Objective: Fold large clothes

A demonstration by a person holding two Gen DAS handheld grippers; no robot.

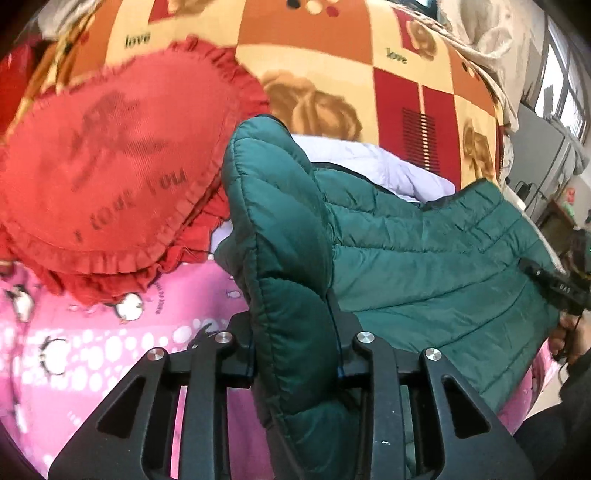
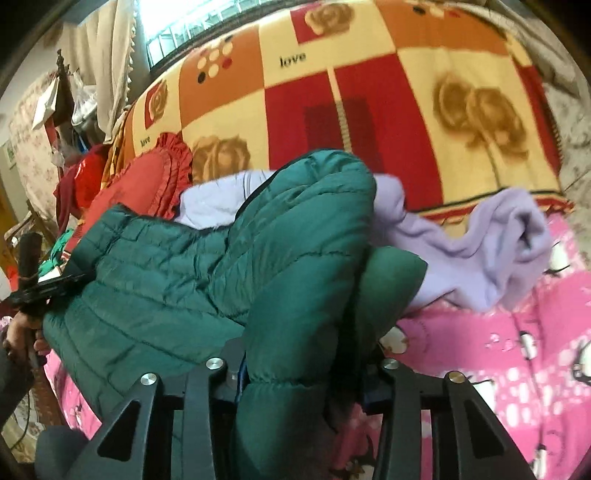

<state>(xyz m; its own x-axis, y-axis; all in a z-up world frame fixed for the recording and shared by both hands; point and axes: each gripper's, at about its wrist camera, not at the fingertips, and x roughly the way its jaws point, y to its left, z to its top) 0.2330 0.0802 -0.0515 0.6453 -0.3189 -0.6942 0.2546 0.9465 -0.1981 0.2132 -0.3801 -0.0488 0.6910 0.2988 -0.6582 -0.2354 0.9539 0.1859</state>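
Observation:
A dark green quilted jacket (image 1: 424,258) lies on the bed, lifted at two places. In the left wrist view my left gripper (image 1: 295,347) is shut on a puffy fold of it, which bulges up between the fingers. My right gripper (image 1: 543,284) shows at the jacket's far right edge, with a hand under it. In the right wrist view my right gripper (image 2: 304,369) is shut on another thick fold of the green jacket (image 2: 166,277). The left gripper (image 2: 55,286) shows at the jacket's left edge.
A lavender fleece garment (image 2: 480,258) lies under and beyond the jacket. A red heart pillow (image 1: 110,177) sits to the left. The bed has a pink penguin sheet (image 1: 92,350) and a red, orange and cream checked blanket (image 1: 332,44). Room clutter and a window (image 2: 184,22) lie beyond.

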